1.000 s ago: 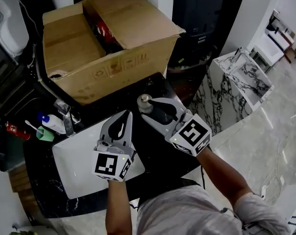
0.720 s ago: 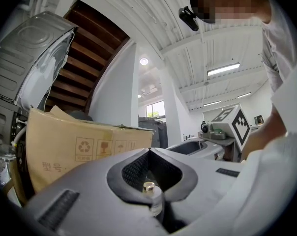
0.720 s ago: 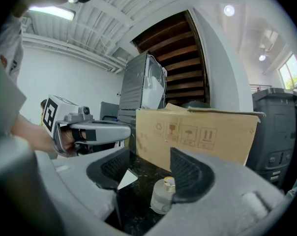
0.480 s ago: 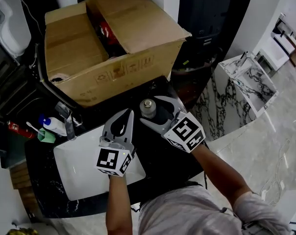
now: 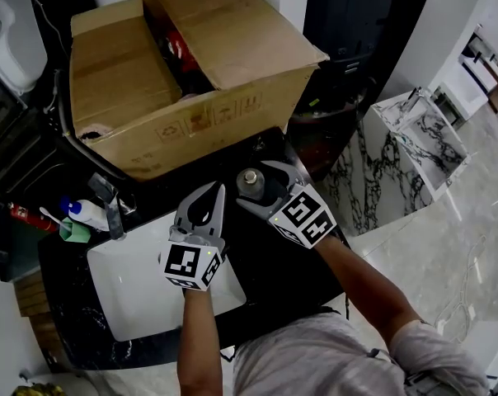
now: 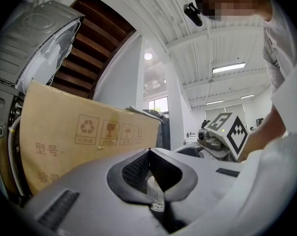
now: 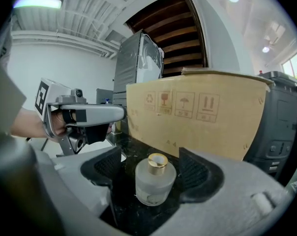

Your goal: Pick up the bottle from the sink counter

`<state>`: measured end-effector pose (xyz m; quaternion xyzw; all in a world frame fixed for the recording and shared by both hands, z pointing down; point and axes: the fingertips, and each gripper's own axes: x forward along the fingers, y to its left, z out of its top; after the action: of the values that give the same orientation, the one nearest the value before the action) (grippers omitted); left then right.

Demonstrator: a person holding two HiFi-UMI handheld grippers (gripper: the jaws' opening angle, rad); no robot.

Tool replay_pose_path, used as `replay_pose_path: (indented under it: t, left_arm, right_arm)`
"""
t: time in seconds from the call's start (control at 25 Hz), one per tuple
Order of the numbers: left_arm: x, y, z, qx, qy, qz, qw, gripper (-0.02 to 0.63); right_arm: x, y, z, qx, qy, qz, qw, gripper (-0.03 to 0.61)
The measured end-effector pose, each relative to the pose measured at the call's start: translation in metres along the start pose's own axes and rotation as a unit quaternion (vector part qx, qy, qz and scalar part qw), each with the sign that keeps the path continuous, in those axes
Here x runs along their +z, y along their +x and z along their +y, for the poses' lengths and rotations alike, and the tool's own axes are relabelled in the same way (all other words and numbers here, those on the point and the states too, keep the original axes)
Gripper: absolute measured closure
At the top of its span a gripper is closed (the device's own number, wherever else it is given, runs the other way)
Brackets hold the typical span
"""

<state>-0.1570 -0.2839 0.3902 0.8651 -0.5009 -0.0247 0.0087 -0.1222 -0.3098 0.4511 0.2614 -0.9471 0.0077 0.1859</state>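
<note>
A small frosted glass bottle with a gold collar stands upright on the black sink counter, close to the cardboard box. My right gripper straddles it. Its jaws are opening, and a gap shows between each pad and the glass. From the head view the bottle sits between the right gripper's fingers. My left gripper hovers over the counter beside the basin, jaws shut with their tips meeting. In its own view the left gripper points at the box.
A big open cardboard box stands at the back of the counter, right behind the bottle. A white basin with a faucet lies to the left. A pump bottle stands beyond it. A marble unit is lower right.
The right gripper's jaws have spread wide and the bottle now stands between them. The left gripper has barely moved.
</note>
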Motion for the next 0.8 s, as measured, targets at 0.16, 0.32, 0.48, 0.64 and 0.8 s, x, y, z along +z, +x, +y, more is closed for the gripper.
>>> replay_pose_path:
  t: [0.16, 0.32, 0.48, 0.64, 0.8]
  left_arm:
    - [-0.009, 0.003, 0.004, 0.002, -0.005, 0.006, 1.0, 0.612]
    - [-0.016, 0.005, 0.007, 0.002, -0.009, 0.011, 0.9999, 0.612]
    - [-0.022, 0.008, 0.011, 0.003, -0.012, 0.016, 0.9998, 0.612]
    - [-0.028, 0.01, 0.015, 0.006, -0.017, 0.02, 0.9996, 0.612]
    - [-0.031, 0.011, 0.016, 0.007, -0.019, 0.023, 0.9995, 0.612]
  right_arm:
    - [-0.013, 0.01, -0.006, -0.002, 0.009, 0.014, 1.0, 0.224]
    - [-0.026, 0.02, -0.009, 0.002, 0.017, 0.03, 0.999, 0.207]
    - [-0.035, 0.029, -0.012, 0.007, 0.022, 0.043, 0.999, 0.198]
    - [-0.044, 0.038, -0.013, 0.016, 0.024, 0.058, 0.998, 0.196]
    - [-0.052, 0.046, -0.012, 0.024, 0.027, 0.073, 0.997, 0.196]
